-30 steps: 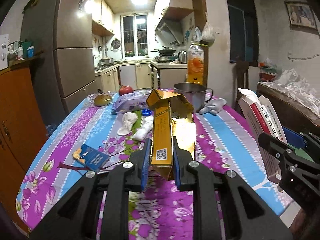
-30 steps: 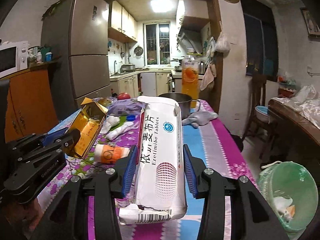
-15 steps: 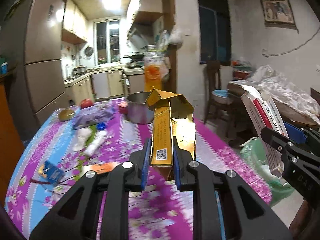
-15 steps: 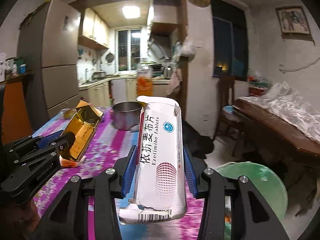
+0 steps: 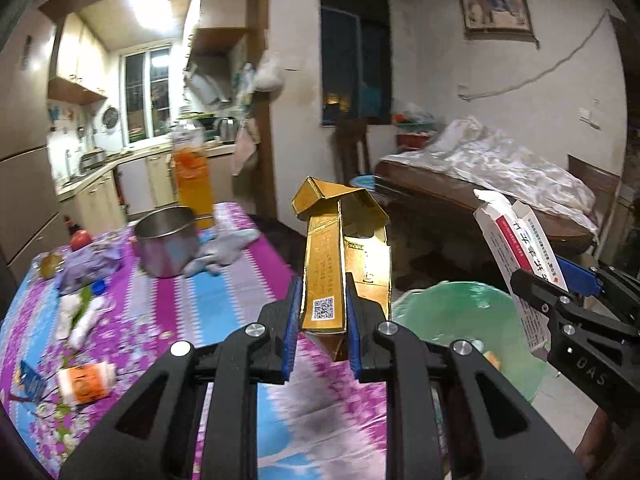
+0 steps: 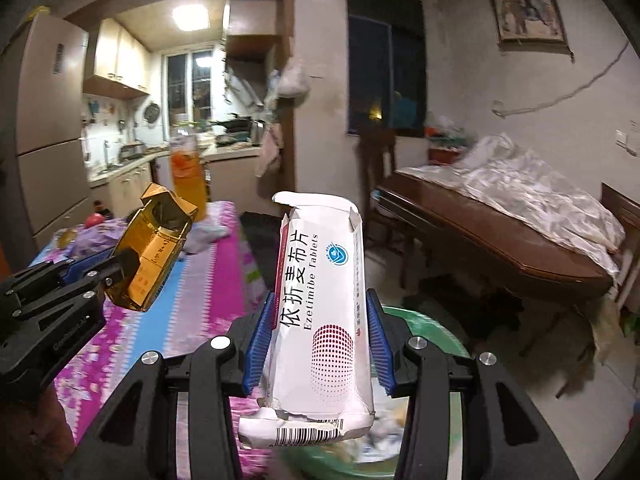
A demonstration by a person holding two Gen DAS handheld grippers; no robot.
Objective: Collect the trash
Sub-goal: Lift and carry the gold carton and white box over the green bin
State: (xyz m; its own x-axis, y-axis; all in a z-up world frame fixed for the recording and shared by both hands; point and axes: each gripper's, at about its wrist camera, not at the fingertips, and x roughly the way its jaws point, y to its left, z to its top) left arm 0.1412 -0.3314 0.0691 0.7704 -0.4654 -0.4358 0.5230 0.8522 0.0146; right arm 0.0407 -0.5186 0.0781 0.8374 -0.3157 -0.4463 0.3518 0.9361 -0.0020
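Note:
My left gripper (image 5: 322,324) is shut on an opened gold carton (image 5: 326,264), held upright over the right edge of the flowered table (image 5: 224,304). My right gripper (image 6: 318,344) is shut on a white tablet box (image 6: 320,300) with torn flaps, above a green-lined trash bin (image 6: 436,336). In the left wrist view the bin (image 5: 452,316) sits on the floor just right of the table, with the right gripper (image 5: 560,304) and white box (image 5: 520,256) over its far side. The left gripper (image 6: 108,276) with the gold carton (image 6: 154,252) shows left in the right wrist view.
On the table lie an orange pill bottle (image 5: 86,376), a blue packet (image 5: 30,380), white crumpled tissues (image 5: 80,316), a steel pot (image 5: 166,244), a juice bottle (image 5: 192,184) and a purple bag (image 5: 90,264). A dark wooden table (image 6: 492,240) with white plastic stands right.
Both grippers have swung right from over the middle of the table to its right edge. The green bin has come into view below them. Both grips are unchanged.

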